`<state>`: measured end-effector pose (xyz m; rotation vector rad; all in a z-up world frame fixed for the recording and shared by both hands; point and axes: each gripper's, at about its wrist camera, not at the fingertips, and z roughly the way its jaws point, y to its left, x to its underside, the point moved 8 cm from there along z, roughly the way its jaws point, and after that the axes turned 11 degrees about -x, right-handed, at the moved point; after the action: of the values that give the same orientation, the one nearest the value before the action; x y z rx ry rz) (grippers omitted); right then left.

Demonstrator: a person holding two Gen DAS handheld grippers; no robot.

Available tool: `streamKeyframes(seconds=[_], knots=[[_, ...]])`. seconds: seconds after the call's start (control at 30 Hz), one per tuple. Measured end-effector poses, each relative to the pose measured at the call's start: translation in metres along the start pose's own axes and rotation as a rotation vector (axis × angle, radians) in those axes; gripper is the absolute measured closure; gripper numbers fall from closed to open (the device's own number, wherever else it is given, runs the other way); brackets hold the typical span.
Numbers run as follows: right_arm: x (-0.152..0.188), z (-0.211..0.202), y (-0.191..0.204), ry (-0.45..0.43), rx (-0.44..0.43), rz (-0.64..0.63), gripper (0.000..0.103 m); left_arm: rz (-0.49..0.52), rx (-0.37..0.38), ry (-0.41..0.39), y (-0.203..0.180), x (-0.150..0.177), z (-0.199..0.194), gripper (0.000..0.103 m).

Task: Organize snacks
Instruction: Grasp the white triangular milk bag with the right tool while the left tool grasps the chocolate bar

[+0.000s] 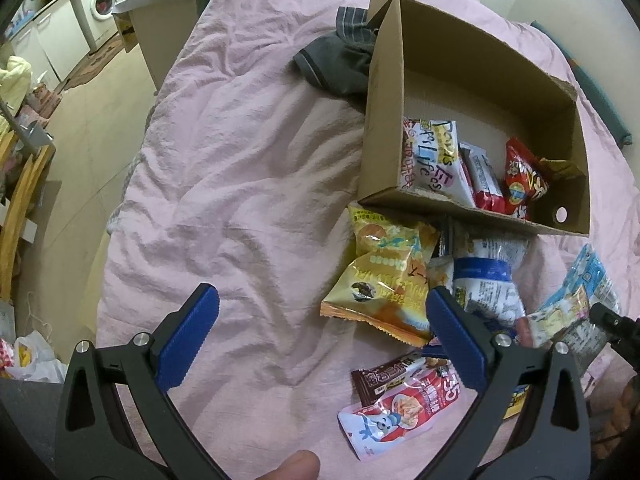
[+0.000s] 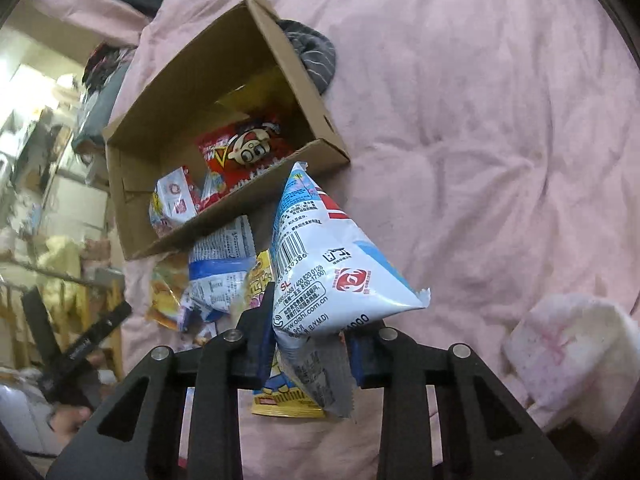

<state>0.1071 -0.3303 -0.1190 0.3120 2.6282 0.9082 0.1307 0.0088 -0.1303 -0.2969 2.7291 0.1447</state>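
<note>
Pink bedsheet, brown cardboard box, grey striped cloth, red packet, blue-padded claw

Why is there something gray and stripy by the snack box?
A gray striped garment lies crumpled on the pink bedding, touching the cardboard box. It looks odd because everything else near it is snack packets. What garment it is cannot be told.
</note>
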Motion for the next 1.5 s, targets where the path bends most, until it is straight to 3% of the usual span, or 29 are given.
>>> streamKeyframes(seconds=[0.3, 0.37, 0.53, 0.7, 0.83, 0.93, 1.03, 1.13, 1.2, 1.33, 1.5], knots=[[0.002, 0.006, -0.022, 0.003, 0.035, 0.124, 0.067, 0.018, 0.001, 0.013, -0.003, 0.004, 0.003, 0.001], [0.003, 0.007, -0.026, -0.001, 0.021, 0.145, 0.071, 0.022, 0.001, 0.009, -0.004, 0.004, 0.003, 0.001], [-0.005, -0.005, -0.024, -0.055, 0.028, 0.120, 0.072, 0.021, 0.004, 0.007, -0.005, 0.004, 0.002, 0.001], [-0.016, -0.035, -0.011, -0.172, 0.125, -0.004, 0.074, 0.023, -0.003, 0.009, -0.003, 0.005, 0.002, 0.001], [-0.017, -0.047, 0.008, -0.207, -0.059, 0.000, 0.074, 0.034, -0.009, 0.023, -0.002, 0.008, 0.005, 0.001], [-0.017, -0.047, 0.021, -0.214, -0.116, -0.027, 0.074, 0.063, 0.001, 0.047, -0.005, 0.013, 0.008, 0.002], [-0.019, -0.046, 0.030, -0.221, -0.146, -0.039, 0.074, 0.148, 0.026, 0.083, -0.020, 0.025, 0.012, 0.012], [-0.024, -0.055, 0.037, -0.281, -0.187, -0.043, 0.074, 0.253, 0.050, 0.130, -0.038, 0.043, 0.018, 0.023], [-0.027, -0.065, 0.043, -0.327, -0.184, -0.069, 0.074, 0.314, 0.065, 0.157, -0.049, 0.054, 0.022, 0.036], [-0.032, -0.080, 0.048, -0.402, -0.164, -0.096, 0.074, 0.407, 0.070, 0.172, -0.070, 0.068, 0.028, 0.039], [-0.029, -0.074, 0.040, -0.364, -0.181, -0.065, 0.074, 0.504, 0.076, 0.178, -0.091, 0.077, 0.036, 0.049]])
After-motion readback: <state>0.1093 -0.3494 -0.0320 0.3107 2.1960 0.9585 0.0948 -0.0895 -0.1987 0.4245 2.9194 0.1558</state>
